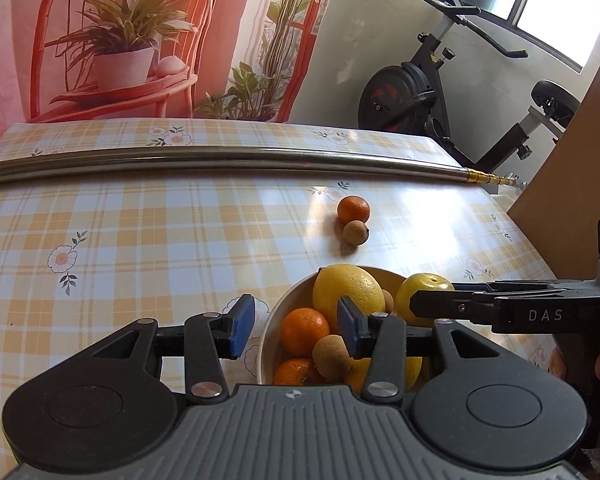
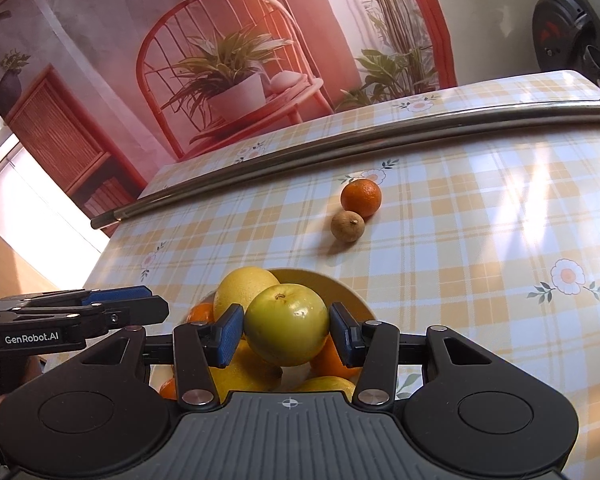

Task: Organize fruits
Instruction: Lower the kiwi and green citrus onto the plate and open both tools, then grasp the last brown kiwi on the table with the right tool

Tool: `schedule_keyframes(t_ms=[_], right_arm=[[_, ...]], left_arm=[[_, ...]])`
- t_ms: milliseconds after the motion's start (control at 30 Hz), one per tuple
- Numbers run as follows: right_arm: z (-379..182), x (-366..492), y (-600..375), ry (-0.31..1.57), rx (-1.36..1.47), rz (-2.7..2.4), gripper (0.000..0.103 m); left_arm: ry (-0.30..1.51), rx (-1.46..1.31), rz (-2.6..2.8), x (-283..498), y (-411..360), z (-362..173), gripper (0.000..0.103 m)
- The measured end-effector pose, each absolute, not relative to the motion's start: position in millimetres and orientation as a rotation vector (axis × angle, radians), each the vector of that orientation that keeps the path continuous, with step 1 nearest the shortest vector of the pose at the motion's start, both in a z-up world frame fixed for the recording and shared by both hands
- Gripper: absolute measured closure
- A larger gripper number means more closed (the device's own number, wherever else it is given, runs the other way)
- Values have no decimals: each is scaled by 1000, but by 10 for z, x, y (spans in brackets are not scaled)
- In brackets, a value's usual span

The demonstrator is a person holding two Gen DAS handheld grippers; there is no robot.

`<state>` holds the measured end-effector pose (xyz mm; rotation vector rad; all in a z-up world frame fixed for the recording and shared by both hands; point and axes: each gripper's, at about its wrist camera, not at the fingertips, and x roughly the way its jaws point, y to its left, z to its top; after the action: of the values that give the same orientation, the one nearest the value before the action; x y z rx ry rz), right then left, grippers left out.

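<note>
The right gripper clamps a green apple just above the bowl of fruits. The left gripper hangs released over the bowl, nothing between its pads. A mandarin and a small brown fruit lie touching on the table behind the bowl.

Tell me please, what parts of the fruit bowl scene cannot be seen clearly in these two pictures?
- Bowl: its near rim and bottom are hidden behind the left claw in the left wrist view, and behind the right claw in the right wrist view.
- Number of fruits in the bowl: cannot be counted, since they overlap.
- Green apple: its far side is hidden in the right wrist view.
- Metal pole: its left end is cut off by the edge of the left wrist view.
</note>
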<state>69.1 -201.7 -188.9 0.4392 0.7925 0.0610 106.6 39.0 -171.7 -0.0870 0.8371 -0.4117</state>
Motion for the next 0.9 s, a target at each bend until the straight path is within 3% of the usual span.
schedule_keyframes(t_ms=[200,767,900], right_arm=[[-1873,698,-1993,797,431,69,58],[-1582,593,-2206,645,380,-67,56],[-1569,610,-2257,637,339,-104,56]], left_arm=[[827,-74,-371,1019,408,-1708,52],[712,-128,-205,1008,510,-1447,16],[723,-100,-167,1099,493,-1390,14]])
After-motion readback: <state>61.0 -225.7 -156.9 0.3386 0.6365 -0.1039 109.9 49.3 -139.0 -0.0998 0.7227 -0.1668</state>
